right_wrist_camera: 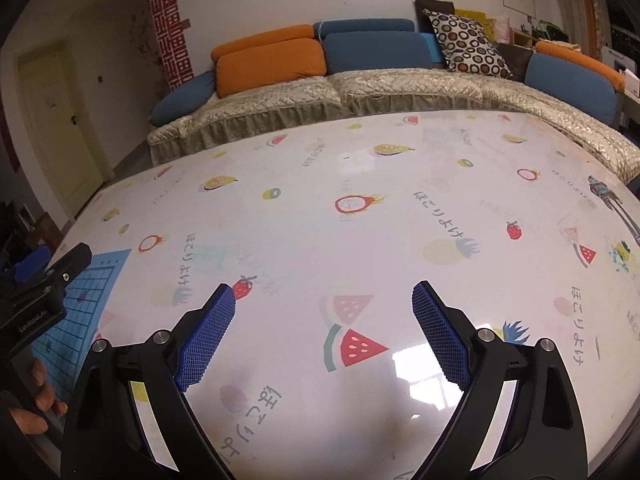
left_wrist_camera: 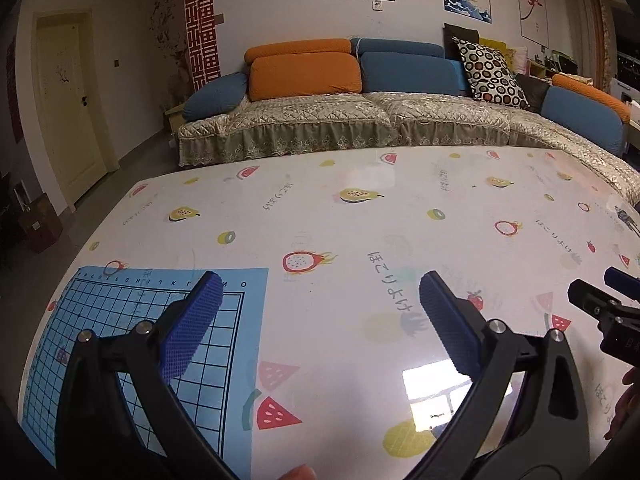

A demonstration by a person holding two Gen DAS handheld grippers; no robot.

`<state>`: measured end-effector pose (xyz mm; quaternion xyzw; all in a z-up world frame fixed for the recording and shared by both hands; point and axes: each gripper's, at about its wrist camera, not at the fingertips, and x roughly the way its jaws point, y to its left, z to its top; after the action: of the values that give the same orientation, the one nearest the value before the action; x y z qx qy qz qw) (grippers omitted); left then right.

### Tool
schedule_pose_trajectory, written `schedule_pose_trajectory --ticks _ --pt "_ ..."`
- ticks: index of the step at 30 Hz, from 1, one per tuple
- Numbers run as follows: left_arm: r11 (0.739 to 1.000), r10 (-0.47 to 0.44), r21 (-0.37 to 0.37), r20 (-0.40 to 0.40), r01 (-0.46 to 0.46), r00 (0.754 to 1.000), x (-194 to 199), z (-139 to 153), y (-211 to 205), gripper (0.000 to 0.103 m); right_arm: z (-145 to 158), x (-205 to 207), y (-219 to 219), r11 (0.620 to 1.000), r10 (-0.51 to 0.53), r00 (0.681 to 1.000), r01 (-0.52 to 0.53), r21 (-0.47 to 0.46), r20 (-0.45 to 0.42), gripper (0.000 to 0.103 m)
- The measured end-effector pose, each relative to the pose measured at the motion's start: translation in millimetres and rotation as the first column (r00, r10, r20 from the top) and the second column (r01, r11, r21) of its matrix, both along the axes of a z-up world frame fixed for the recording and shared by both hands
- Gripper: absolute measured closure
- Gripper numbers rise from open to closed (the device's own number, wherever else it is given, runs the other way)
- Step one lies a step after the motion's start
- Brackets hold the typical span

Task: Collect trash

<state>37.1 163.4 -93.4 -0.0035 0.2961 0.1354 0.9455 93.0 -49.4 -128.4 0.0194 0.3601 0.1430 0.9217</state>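
Note:
No trash shows in either view. My left gripper (left_wrist_camera: 320, 284) is open and empty, held just above the fruit-print table (left_wrist_camera: 360, 208), with its left finger over a blue grid mat (left_wrist_camera: 120, 320). My right gripper (right_wrist_camera: 322, 292) is open and empty above the same table (right_wrist_camera: 360, 168), to the right of the left one. The right gripper's tip shows at the right edge of the left wrist view (left_wrist_camera: 612, 300). The left gripper shows at the left edge of the right wrist view (right_wrist_camera: 36, 280), above the blue mat (right_wrist_camera: 88, 300).
A sofa (left_wrist_camera: 360, 116) with orange, blue and patterned cushions runs along the table's far side and also shows in the right wrist view (right_wrist_camera: 360, 84). A door (left_wrist_camera: 68, 108) and cardboard boxes (left_wrist_camera: 40, 224) stand at the left.

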Motion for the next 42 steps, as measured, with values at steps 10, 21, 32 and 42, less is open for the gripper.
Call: schedule_pose_trajectory --ticks 10,21,32,42 --pt "1.000 -0.014 -0.020 -0.014 0.014 1.000 16 -9 -4 0.007 -1 3 -5 1.000 -0.001 1.000 0.000 0.010 0.013 0.014" --pt "1.000 0.009 -0.003 0.009 -0.009 1.000 16 -2 -7 0.007 1 1 0 1.000 0.012 1.000 -0.013 0.017 0.021 0.014" --pt "1.000 0.022 0.011 0.029 -0.022 0.999 11 4 -4 0.007 8 1 -4 1.000 0.009 0.999 -0.009 0.021 0.030 0.014" --pt "1.000 0.024 0.012 0.027 -0.024 0.999 9 6 -1 0.007 9 0 1 1.000 0.012 1.000 -0.012 0.019 0.028 0.014"
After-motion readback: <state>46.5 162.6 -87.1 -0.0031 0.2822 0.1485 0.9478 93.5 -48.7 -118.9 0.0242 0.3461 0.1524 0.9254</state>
